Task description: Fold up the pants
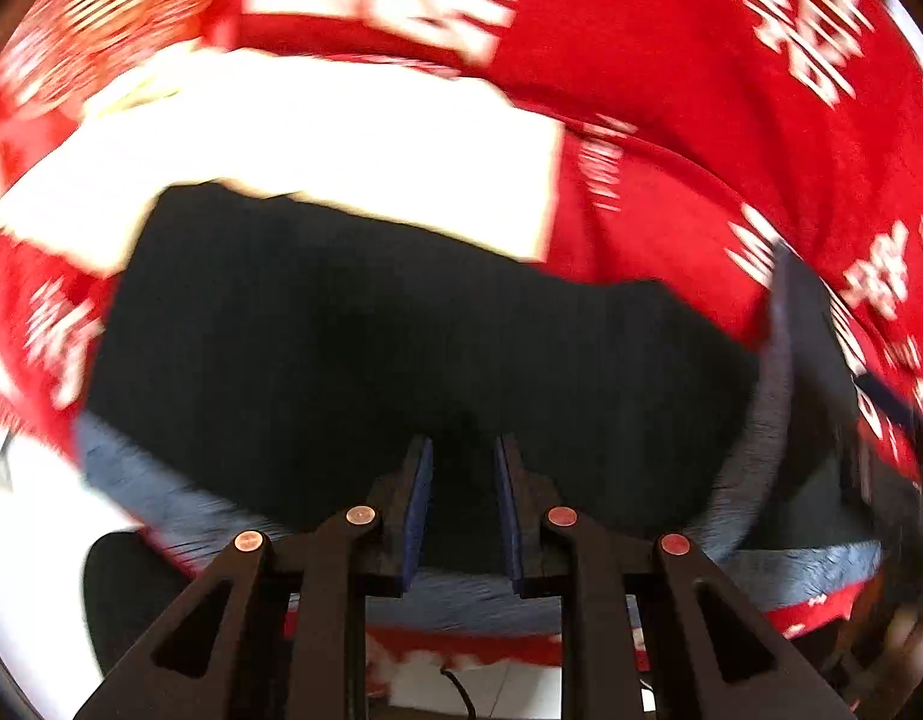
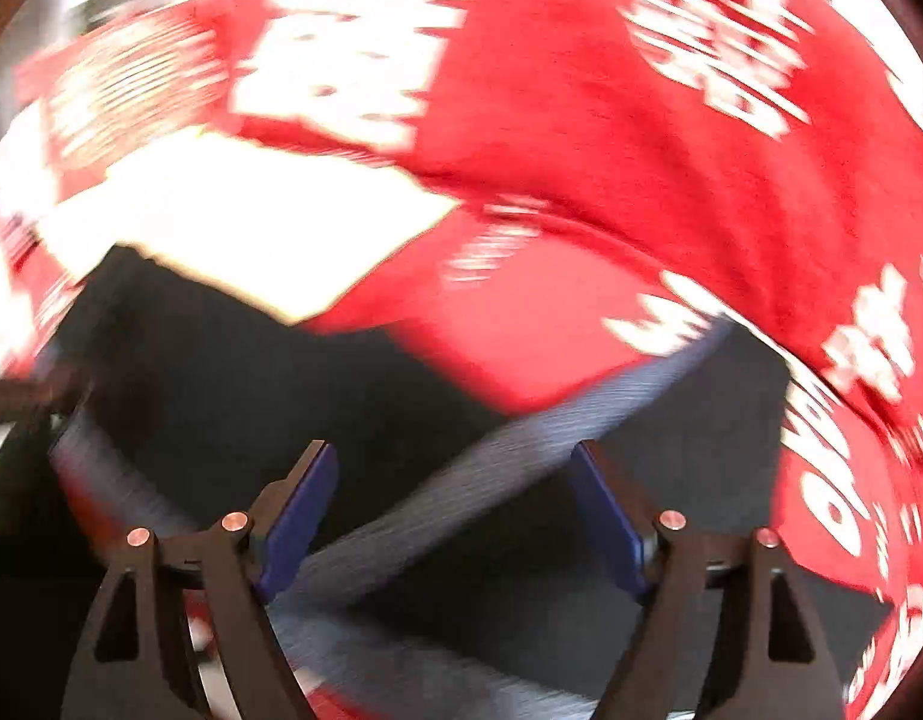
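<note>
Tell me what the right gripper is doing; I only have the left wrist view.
Observer: The right gripper stands wide open, its fingers apart.
Operator: Say what lies between them.
Observer: The grey ribbed waistband of the black pants crosses the gap diagonally, not yet pinched.
Operator: Report what's past it.
Observer: Red cloth with white lettering, with a white sheet to the left; everything is motion-blurred.
</note>
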The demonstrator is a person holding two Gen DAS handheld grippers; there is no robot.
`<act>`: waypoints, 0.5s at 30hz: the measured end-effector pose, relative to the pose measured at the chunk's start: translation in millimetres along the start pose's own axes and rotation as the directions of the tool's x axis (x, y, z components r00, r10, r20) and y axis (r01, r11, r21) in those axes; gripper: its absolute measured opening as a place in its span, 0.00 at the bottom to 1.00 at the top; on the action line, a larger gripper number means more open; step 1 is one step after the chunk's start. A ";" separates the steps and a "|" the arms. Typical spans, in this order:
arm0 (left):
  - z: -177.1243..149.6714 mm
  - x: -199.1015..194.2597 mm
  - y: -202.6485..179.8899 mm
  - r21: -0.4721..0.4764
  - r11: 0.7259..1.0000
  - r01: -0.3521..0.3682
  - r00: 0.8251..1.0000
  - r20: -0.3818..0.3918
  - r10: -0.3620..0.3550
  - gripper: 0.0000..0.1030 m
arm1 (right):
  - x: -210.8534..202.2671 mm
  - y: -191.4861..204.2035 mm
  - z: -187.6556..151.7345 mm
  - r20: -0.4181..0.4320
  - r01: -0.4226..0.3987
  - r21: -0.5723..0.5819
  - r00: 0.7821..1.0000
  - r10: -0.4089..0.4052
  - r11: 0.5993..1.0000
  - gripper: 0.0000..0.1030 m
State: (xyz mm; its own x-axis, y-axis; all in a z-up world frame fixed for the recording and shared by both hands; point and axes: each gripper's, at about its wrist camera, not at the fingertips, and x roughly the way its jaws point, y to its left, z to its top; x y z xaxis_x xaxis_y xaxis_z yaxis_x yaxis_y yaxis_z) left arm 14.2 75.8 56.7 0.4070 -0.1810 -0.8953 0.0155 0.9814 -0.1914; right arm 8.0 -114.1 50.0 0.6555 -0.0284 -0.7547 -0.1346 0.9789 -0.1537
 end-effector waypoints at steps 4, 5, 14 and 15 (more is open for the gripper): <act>3.3 36.8 -44.2 0.066 0.998 -0.016 0.998 -0.064 0.021 0.22 | 38.0 -61.5 27.5 -0.147 0.159 0.185 0.980 -0.132 0.970 0.80; 4.1 44.2 -47.4 0.065 0.998 -0.006 0.996 -0.088 0.012 0.22 | 49.0 -73.6 31.3 -0.191 0.164 0.241 0.974 -0.119 0.957 0.80; 0.0 53.8 -38.1 0.056 0.998 0.037 0.991 -0.131 -0.030 0.25 | 127.0 -72.5 55.5 -0.364 0.191 0.245 0.927 -0.093 0.950 0.80; -0.5 53.9 -39.2 0.059 0.998 0.037 0.991 -0.131 -0.029 0.25 | 138.9 -74.7 50.9 -0.412 0.223 0.228 0.904 -0.114 0.948 0.78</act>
State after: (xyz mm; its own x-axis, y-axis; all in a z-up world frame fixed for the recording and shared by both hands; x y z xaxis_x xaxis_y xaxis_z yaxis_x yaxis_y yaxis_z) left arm 35.1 27.6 15.7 0.2831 -0.2162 -0.9344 0.0846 0.9761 -0.2002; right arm 147.0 -180.8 -10.9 0.3019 -0.2206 -0.9275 0.1884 0.9675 -0.1688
